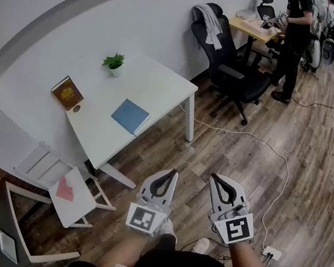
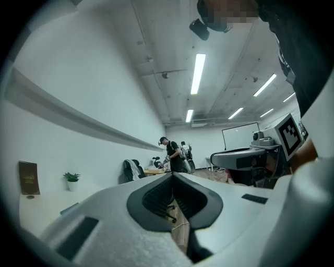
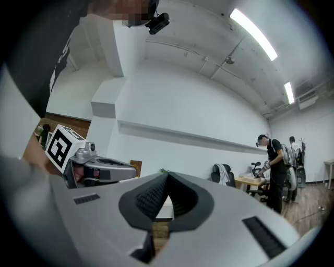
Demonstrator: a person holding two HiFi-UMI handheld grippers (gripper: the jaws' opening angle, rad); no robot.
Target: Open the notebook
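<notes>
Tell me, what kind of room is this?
Most likely an office: a white desk with a blue notebook, a black office chair, and a person standing at a wooden desk farther back.

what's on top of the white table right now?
Closed blue notebook near the front edge, brown book plus a small round thing at the left, potted plant at the back. Whatever lies under the books is covered.

Your tally by kind
You hold a left gripper (image 1: 172, 172) and a right gripper (image 1: 214, 176), two in all; you face one table (image 1: 155, 88), one notebook (image 1: 130, 116), one book (image 1: 68, 93), one plant (image 1: 114, 62) and two people (image 1: 296, 31).
</notes>
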